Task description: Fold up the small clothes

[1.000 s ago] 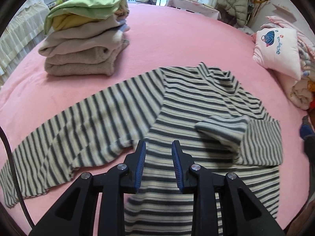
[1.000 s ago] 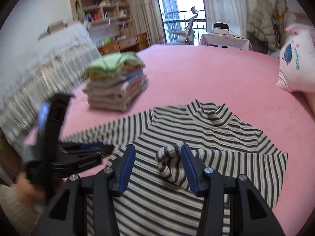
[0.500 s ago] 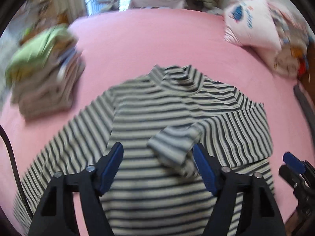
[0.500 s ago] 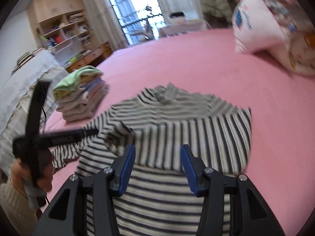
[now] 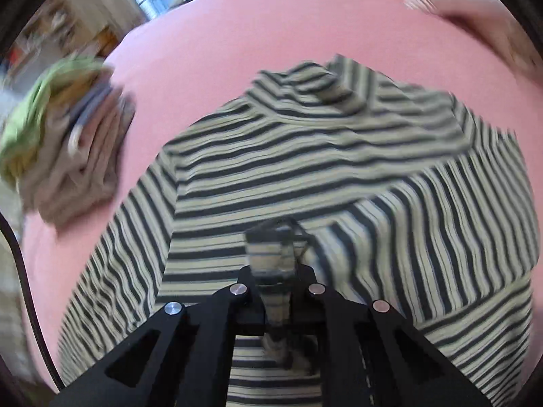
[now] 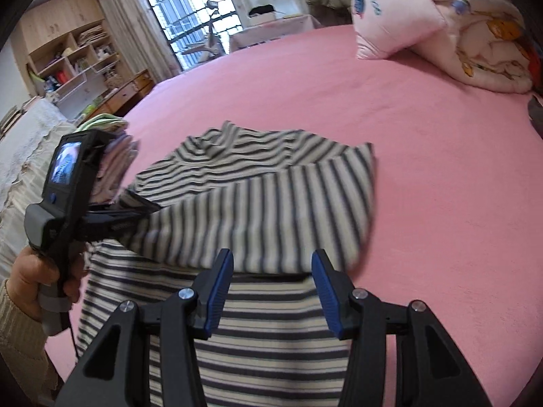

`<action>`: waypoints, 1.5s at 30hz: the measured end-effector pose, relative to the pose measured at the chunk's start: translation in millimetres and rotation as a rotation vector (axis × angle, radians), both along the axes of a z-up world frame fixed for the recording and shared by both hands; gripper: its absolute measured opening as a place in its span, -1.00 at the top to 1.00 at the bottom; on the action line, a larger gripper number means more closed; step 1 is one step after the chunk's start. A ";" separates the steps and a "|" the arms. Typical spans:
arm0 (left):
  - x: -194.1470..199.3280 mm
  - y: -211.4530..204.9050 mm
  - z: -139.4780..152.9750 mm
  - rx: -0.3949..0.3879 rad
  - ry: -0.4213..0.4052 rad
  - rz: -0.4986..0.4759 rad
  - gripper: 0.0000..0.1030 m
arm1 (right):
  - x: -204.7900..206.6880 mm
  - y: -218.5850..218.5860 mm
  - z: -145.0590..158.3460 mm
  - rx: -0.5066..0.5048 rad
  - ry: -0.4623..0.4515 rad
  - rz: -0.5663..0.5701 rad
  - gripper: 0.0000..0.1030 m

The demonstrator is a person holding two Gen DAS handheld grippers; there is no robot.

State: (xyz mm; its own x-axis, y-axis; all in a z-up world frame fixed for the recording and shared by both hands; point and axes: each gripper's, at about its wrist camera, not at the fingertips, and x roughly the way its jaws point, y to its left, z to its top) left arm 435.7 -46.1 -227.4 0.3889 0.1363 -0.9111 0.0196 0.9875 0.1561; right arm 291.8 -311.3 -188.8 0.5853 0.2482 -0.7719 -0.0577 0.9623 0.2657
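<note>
Now, left gripper (image 5: 276, 271): clamped on sleeve cuff (image 5: 271, 251) of striped top (image 5: 315, 156).
Right gripper (image 6: 271, 291): spread, empty, over top's hem.
Folded stack (image 5: 68, 142): beside top.

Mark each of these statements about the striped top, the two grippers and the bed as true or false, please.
1. The left gripper is shut on the sleeve cuff of the striped top. True.
2. The right gripper is clamped on the hem. False: its jaws stand open, gripping nothing.
3. The top lies on a pink bed. True.
4. The stack of folded clothes sits on the top. False: it rests beside it, apart.
5. A pillow lies at the far side of the bed. True.
</note>
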 end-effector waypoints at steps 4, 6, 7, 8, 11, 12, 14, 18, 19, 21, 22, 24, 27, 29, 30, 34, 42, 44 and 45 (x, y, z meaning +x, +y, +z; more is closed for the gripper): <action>-18.0 40.7 15.4 -0.144 -0.119 0.116 0.92 | -0.5 -13.2 -10.4 -0.012 0.014 -0.021 0.06; -33.0 65.4 22.4 -0.202 -0.188 0.180 0.92 | 0.9 -16.7 -14.8 -0.018 0.020 -0.026 0.06; -37.0 72.7 23.3 -0.214 -0.205 0.202 0.93 | 1.9 -17.1 -16.6 -0.023 0.022 -0.027 0.06; -44.4 84.1 24.8 -0.233 -0.233 0.241 0.93 | 2.3 -16.8 -17.9 -0.029 0.025 -0.028 0.06; -64.3 112.5 24.6 -0.316 -0.320 0.320 0.91 | 4.0 -14.2 -22.8 -0.057 0.028 -0.022 0.06; -70.1 119.5 21.6 -0.337 -0.335 0.336 0.91 | 4.4 -13.0 -24.7 -0.066 0.033 -0.014 0.06; -75.2 127.8 9.0 -0.363 -0.301 0.340 0.83 | 3.4 -10.1 -27.9 -0.069 0.041 0.005 0.06; -84.3 134.6 -26.8 -0.366 -0.189 0.350 0.72 | 4.4 -1.7 -34.6 -0.122 0.061 0.034 0.06; -87.7 136.4 -31.7 -0.370 -0.184 0.353 0.72 | 4.6 -0.1 -36.5 -0.135 0.065 0.038 0.06; -92.9 138.7 -35.5 -0.387 -0.190 0.354 0.72 | 6.9 2.2 -41.8 -0.167 0.075 0.051 0.06; -93.7 138.6 -35.3 -0.390 -0.193 0.351 0.72 | 8.0 3.1 -43.8 -0.183 0.078 0.053 0.06; -92.3 136.0 -32.8 -0.382 -0.193 0.339 0.72 | 12.1 3.5 -50.5 -0.222 0.093 0.054 0.06; -86.7 129.7 -28.4 -0.370 -0.188 0.309 0.72 | 21.0 2.2 -61.3 -0.217 0.123 0.050 0.06; -80.8 126.9 -29.0 -0.365 -0.170 0.292 0.72 | 29.7 2.1 -65.3 -0.193 0.133 0.042 0.06; -77.1 125.5 -30.2 -0.359 -0.156 0.289 0.72 | 34.6 3.4 -66.6 -0.181 0.134 0.035 0.06; -66.8 122.4 -32.7 -0.329 -0.129 0.280 0.85 | 59.7 3.3 -70.2 -0.116 0.135 -0.021 0.06; -70.4 141.9 -18.5 -0.243 -0.239 0.383 0.91 | 78.3 -3.6 -65.1 -0.225 0.110 -0.124 0.39; -72.6 151.6 -21.9 -0.254 -0.240 0.414 0.91 | 67.3 0.4 -60.9 -0.329 0.084 -0.095 0.38; -72.4 155.1 -25.1 -0.261 -0.231 0.418 0.91 | 62.5 2.4 -59.6 -0.374 0.077 -0.084 0.37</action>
State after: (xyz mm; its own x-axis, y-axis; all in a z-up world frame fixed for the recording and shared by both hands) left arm 363.4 109.0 -252.5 0.5438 0.1030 -0.8329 -0.3888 0.9105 -0.1412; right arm 354.3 -308.9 -248.5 0.5287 -0.1055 -0.8422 0.0320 0.9940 -0.1044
